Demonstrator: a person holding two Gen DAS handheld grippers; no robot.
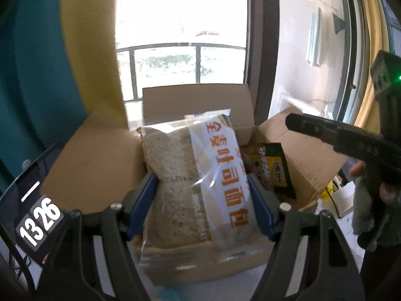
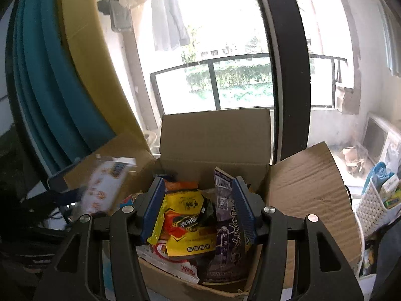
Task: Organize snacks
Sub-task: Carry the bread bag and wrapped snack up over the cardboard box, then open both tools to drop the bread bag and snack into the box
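The left tongs [image 1: 200, 200] are clamped on a bag of whole wheat bread [image 1: 198, 183], their blue pads [image 1: 142, 200] pressing its two long sides at about mid-length. The bag stands lengthwise between the fingers, its far sealed end reaching up over the open cardboard box [image 1: 100, 160], with the clear side showing the slices on the left and the white label with orange lettering on the right. Held this way, it hangs above the box's near edge and hides most of the interior. Just right of the bag, inside the box, a black and yellow snack packet [image 1: 275, 170] leans against the right flap.

In the right wrist view, the right tongs [image 2: 198, 210] stand apart above the same box [image 2: 308, 193], gripping nothing. Between their blue pads [image 2: 153, 208], down in the box, lie a yellow packet [image 2: 188, 223] and a dark purple packet [image 2: 228, 230], the purple one close beside the right pad; whether it touches cannot be told. A red and white wrapper [image 2: 173, 263] lies at the box's near edge. At the left, blurred, the bread bag [image 2: 102, 188] shows over the box's left flap. A white basket [image 2: 371, 208] sits beyond the right flap.
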